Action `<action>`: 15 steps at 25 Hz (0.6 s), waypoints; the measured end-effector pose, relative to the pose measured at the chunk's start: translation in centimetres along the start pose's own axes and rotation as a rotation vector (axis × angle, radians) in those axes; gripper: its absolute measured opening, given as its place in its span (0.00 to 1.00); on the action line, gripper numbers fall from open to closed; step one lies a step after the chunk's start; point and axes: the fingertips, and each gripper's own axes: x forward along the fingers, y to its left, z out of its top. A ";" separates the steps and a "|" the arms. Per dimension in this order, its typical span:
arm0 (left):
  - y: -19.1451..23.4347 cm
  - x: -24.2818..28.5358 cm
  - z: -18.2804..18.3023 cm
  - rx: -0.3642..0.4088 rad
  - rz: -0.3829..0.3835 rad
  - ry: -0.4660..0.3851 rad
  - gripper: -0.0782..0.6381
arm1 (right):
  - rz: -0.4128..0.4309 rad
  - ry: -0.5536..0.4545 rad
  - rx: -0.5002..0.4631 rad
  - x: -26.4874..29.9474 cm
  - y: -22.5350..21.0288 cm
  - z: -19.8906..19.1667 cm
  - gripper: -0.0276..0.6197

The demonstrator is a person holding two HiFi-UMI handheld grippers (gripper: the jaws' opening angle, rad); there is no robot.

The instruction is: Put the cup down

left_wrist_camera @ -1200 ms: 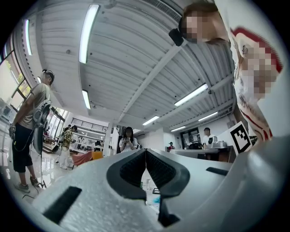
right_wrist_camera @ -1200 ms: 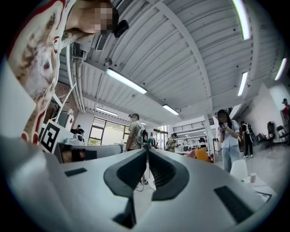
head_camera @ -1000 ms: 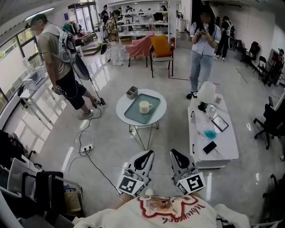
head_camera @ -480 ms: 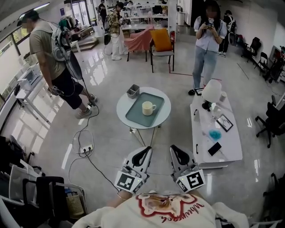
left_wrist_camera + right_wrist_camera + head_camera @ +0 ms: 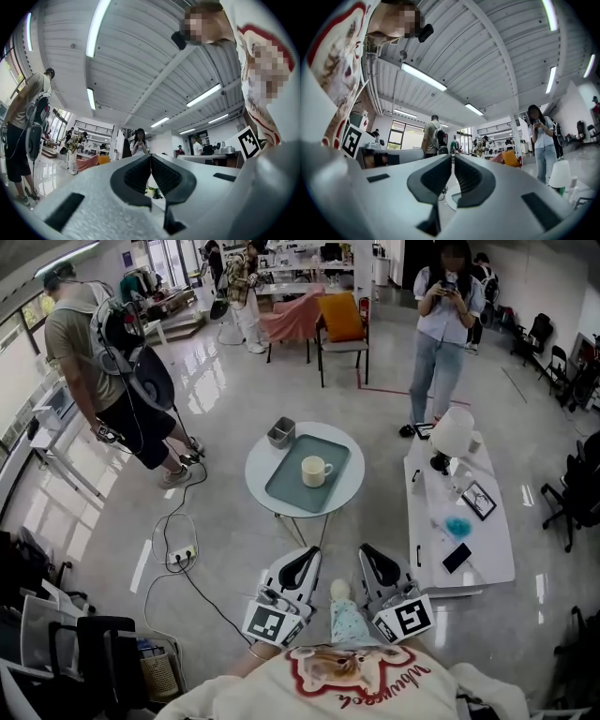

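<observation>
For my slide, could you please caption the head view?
Left tool and right tool, both shut, face cup on teal tray.

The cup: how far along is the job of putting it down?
Done, it seems: the cup stands upright on the grey tray on the round table, with nothing touching it. In hand: nothing; the left gripper and the right gripper have their fingers shut and empty, low near the person, apart from the table. Left: no step that I can see.
</observation>
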 end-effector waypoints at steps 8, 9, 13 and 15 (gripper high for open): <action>4.0 5.4 -1.4 -0.057 0.018 0.022 0.13 | 0.021 -0.028 -0.010 6.0 -4.7 -0.5 0.10; 4.7 6.5 -1.4 -0.049 0.017 0.015 0.13 | 0.019 -0.031 -0.009 6.8 -5.6 -0.5 0.10; 7.8 10.9 -1.2 0.004 0.019 -0.023 0.13 | 0.013 -0.046 -0.008 10.2 -9.4 -0.5 0.10; 9.3 12.8 -1.4 0.019 0.027 -0.031 0.13 | 0.016 -0.052 -0.011 12.1 -11.0 -0.5 0.10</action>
